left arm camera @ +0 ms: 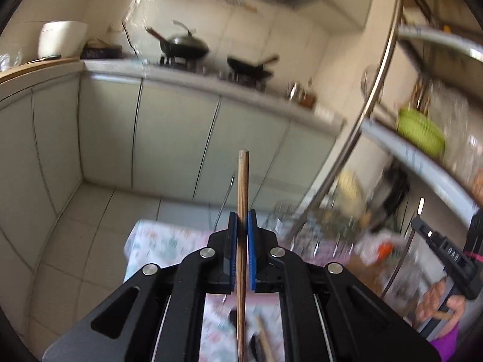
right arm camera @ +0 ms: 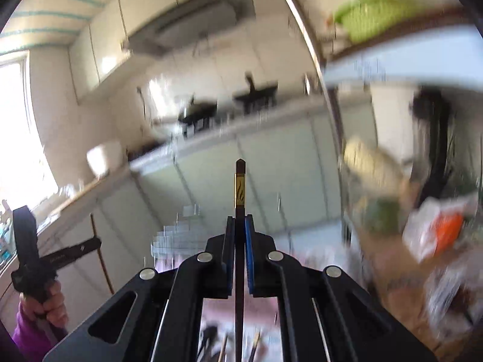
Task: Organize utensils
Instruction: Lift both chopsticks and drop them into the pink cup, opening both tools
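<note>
Left wrist view: left gripper (left arm camera: 242,220) clamped on a bamboo chopstick (left arm camera: 243,199), blue pads (left arm camera: 251,241) pressed to both sides, stick upright, top end well past the fingertips. Below it, patterned tablecloth (left arm camera: 151,241) with more utensils, blurred. Right of that, metal rack (left arm camera: 377,90) with a green basket (left arm camera: 419,132) on a shelf. Far side: counter (left arm camera: 211,81), two woks (left arm camera: 184,45) on the stove, white rice cooker (left arm camera: 60,40) at left.

Right wrist view: right gripper (right arm camera: 240,226) closed on a dark chopstick (right arm camera: 240,211) with a gold band (right arm camera: 240,190) just above the fingertips. More chopsticks (right arm camera: 255,344) lie below, blurred. Left hand (right arm camera: 52,304) at lower left. Background heavily motion-blurred: cabinets (right arm camera: 271,166), range hood (right arm camera: 187,27).
</note>
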Tool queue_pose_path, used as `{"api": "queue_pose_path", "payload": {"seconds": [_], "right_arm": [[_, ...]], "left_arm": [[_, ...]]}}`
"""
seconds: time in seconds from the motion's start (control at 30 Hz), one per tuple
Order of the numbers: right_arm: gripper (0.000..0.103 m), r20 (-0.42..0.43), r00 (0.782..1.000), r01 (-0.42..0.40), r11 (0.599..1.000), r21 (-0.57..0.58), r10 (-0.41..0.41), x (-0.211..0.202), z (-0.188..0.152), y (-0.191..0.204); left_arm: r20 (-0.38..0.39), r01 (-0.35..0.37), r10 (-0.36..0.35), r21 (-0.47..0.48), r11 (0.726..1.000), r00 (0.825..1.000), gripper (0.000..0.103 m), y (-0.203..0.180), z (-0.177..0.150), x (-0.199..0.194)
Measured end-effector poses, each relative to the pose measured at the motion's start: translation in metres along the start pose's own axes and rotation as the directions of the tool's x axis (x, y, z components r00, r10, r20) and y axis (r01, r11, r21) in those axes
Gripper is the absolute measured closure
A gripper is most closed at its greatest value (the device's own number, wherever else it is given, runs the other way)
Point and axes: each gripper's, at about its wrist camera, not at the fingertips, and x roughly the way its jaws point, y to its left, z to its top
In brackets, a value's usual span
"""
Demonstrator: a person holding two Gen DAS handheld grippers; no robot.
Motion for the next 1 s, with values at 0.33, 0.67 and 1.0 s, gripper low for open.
{"api": "queue_pose_path", "payload": {"seconds": [0.33, 0.67, 1.0], "right_arm": [[0.097, 0.312, 0.943, 0.139, 0.988, -0.061, -0.113, 0.017, 0.048, 0.006], [0.097, 0.236, 0.957, 0.183, 0.982, -0.048, -0.167, 0.084, 0.025, -0.019], [0.097, -0.044, 0.981, 0.188, 0.982, -0.023, -0.189, 0.137, -0.003, -0.041]], "left_arm": [[0.237, -0.025, 0.034, -0.04, 0.999, 0.971, 0.097, -0.013, 0.045, 0.02], [0.262, -0.103, 0.097, 0.011, 0.995, 0.96, 0.097, -0.014, 0.035, 0.073], [0.014, -0.115, 0.114, 0.04, 0.993, 0.993, 0.097, 0.001, 0.002, 0.124]]}}
